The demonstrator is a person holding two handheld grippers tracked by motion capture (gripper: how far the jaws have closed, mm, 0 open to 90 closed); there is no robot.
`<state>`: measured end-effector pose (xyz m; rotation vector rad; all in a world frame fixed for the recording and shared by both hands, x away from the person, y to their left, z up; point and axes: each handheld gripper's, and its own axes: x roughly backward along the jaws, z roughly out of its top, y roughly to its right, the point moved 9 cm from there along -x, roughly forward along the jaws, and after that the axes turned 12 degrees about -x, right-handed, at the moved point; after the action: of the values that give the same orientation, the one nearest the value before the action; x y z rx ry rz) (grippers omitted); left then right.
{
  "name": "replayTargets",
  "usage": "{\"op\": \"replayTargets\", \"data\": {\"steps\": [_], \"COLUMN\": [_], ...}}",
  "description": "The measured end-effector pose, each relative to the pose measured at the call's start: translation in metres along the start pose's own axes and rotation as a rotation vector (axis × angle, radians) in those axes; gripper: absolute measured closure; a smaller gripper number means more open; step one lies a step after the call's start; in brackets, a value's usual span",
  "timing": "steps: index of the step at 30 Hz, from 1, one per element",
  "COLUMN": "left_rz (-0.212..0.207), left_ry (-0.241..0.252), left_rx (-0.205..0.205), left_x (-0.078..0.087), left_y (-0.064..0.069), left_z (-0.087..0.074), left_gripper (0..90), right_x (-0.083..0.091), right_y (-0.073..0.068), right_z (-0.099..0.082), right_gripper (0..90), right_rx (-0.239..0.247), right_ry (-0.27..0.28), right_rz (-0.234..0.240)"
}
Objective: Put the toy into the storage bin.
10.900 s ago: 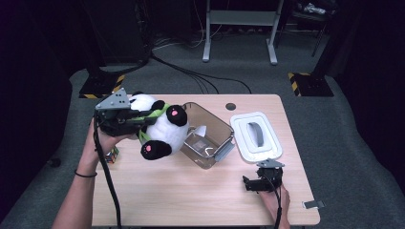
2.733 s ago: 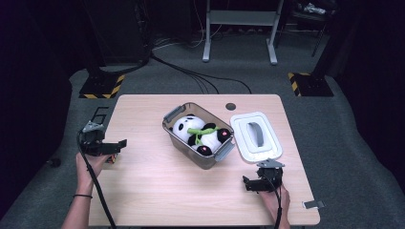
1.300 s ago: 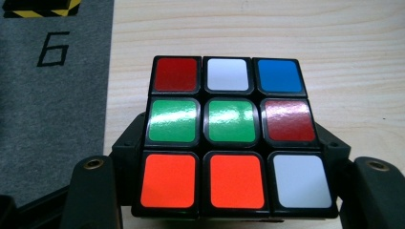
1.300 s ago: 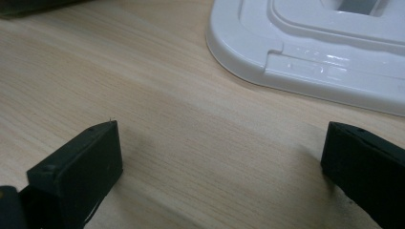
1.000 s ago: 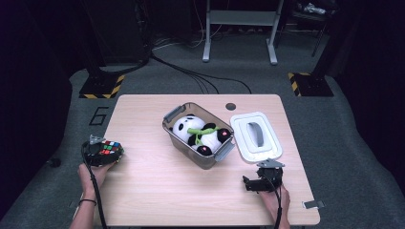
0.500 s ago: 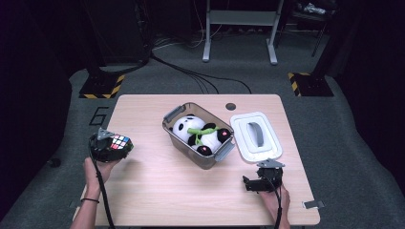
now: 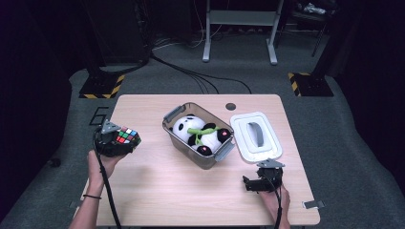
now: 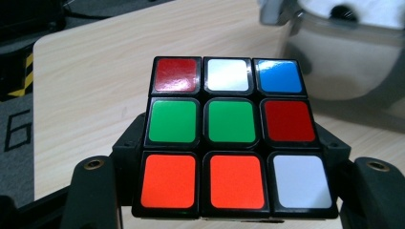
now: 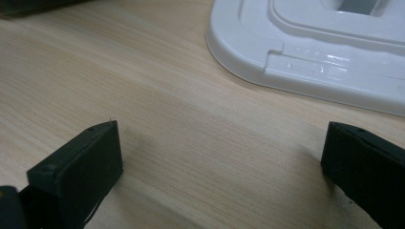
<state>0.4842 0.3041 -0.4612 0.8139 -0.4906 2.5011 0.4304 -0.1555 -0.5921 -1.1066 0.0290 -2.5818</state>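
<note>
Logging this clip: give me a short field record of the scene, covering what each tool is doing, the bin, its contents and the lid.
left tool: shut on the puzzle cube, held above the table near its left edge
right tool: open, nothing between its jaws, low over the table near the lid
bin: clear, open, mid-table
bin contents: panda plush
lid: white, lying flat on the table to the right of the bin, handle up
cube top face: mixed colours, unsolved

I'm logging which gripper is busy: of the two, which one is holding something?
The left gripper, at the table's left edge, is clamped on the puzzle cube. The right gripper rests near the white lid with jaws open and empty.
</note>
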Motion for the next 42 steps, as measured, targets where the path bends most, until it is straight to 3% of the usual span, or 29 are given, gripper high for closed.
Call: {"op": "replayTargets", "data": {"steps": [23,42], "left_rz": [-0.055,-0.14], "left_ry": [0.061,0.097], "left_rx": [-0.073,-0.156], "left_x": [0.009,-0.004], "left_y": [0.025,0.067], "left_z": [0.057,0.112], "left_gripper": [34.1,34.1], "right_x": [0.0,0.0], "right_y": [0.0,0.0], "right_z": [0.0,0.0], "right_gripper": [0.0,0.0], "right_rx": [-0.001,0.0], "right_ry": [0.0,0.001], "right_rz": [0.0,0.001]}}
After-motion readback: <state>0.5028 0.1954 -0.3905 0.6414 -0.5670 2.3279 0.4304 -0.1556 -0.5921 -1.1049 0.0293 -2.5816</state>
